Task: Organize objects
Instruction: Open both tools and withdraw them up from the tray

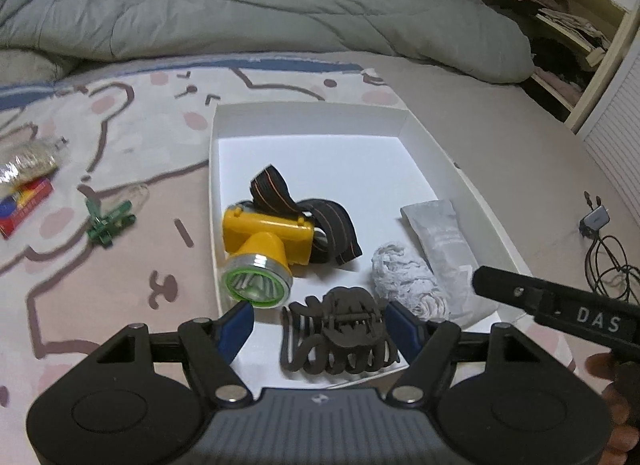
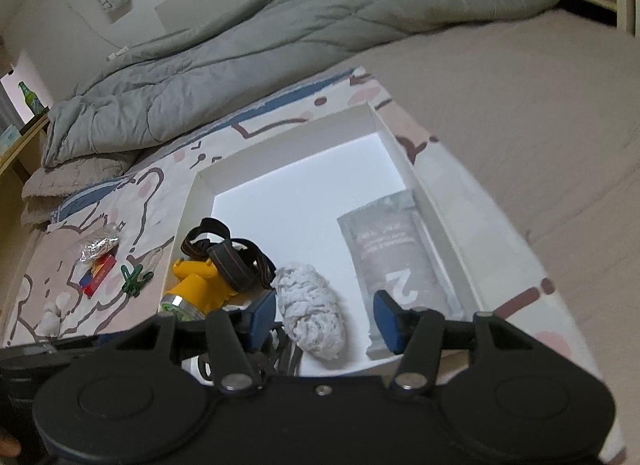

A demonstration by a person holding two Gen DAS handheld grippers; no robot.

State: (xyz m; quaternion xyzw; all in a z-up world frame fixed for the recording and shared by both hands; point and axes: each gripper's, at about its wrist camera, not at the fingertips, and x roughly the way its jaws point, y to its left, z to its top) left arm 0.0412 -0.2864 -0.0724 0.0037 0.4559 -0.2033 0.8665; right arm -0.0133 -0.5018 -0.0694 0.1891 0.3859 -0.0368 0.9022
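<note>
both grippers, left (image 1: 322, 319) and right (image 2: 326, 315), open and apparently empty over white box (image 1: 310, 113) holding headlamp (image 1: 264, 251), hair claw (image 1: 340, 339).

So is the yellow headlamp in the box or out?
In. The yellow headlamp lies inside the white box, by its left wall.

We see dim, flat room light; the white box (image 1: 312, 121) floor glares, edges beyond it bend and blur
</note>
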